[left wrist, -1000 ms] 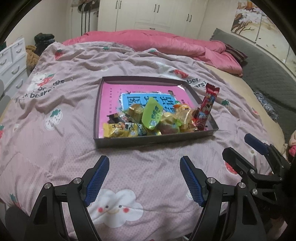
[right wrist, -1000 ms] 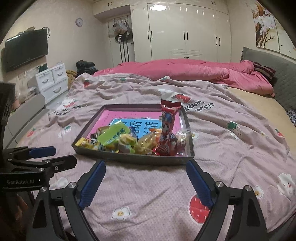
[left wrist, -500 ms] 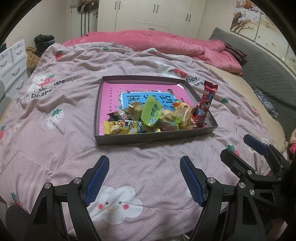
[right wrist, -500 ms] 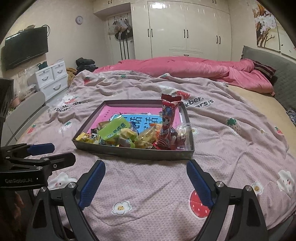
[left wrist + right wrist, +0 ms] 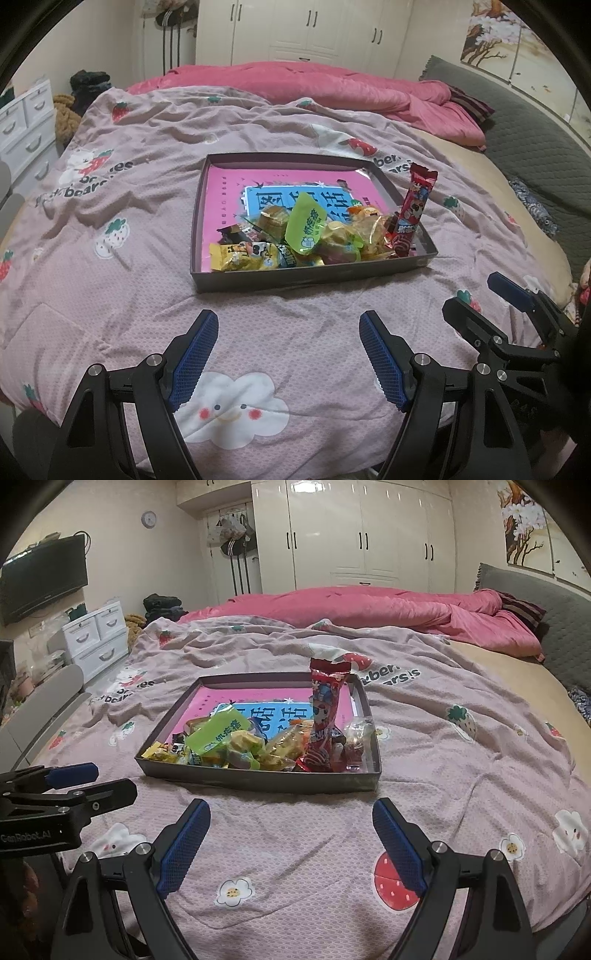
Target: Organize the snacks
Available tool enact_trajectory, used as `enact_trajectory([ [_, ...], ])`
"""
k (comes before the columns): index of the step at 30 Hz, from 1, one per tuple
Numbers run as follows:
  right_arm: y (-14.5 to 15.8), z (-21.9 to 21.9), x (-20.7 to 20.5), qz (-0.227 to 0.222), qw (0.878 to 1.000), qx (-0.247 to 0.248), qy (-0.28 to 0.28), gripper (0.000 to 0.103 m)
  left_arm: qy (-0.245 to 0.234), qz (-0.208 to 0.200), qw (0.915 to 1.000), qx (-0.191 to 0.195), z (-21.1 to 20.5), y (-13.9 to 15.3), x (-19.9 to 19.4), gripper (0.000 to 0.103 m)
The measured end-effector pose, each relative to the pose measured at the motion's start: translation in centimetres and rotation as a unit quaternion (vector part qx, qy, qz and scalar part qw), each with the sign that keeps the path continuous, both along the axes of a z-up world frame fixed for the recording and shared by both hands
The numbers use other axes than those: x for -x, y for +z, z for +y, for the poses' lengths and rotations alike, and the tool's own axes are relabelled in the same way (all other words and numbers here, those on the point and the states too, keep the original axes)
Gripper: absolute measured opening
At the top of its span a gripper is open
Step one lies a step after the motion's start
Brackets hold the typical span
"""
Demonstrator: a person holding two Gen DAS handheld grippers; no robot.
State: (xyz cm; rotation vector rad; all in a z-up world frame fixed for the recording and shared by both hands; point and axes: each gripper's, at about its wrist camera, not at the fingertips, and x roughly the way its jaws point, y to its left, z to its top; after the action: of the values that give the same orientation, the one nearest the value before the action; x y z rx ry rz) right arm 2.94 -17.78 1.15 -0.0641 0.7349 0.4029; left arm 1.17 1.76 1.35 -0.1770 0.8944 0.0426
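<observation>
Bare quilt (image 5: 288, 317) lies open up to the box wall (image 5: 310, 275).

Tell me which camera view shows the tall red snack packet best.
The right wrist view: the tall red snack packet stands upright near the middle of the picture, its printed front facing the camera, inside the grey tray. The left wrist view shows it smaller and tilted, at the tray's right edge.
</observation>
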Motion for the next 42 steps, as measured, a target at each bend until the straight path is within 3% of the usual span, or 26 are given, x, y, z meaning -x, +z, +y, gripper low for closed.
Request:
enact_trajectory([
  [42, -0.81, -0.91, -0.97, 0.007, 1.000, -0.009, -0.010, 0.089, 0.008, -0.012, 0.9999, -0.003, 0.41, -0.25, -0.23, 0.080],
])
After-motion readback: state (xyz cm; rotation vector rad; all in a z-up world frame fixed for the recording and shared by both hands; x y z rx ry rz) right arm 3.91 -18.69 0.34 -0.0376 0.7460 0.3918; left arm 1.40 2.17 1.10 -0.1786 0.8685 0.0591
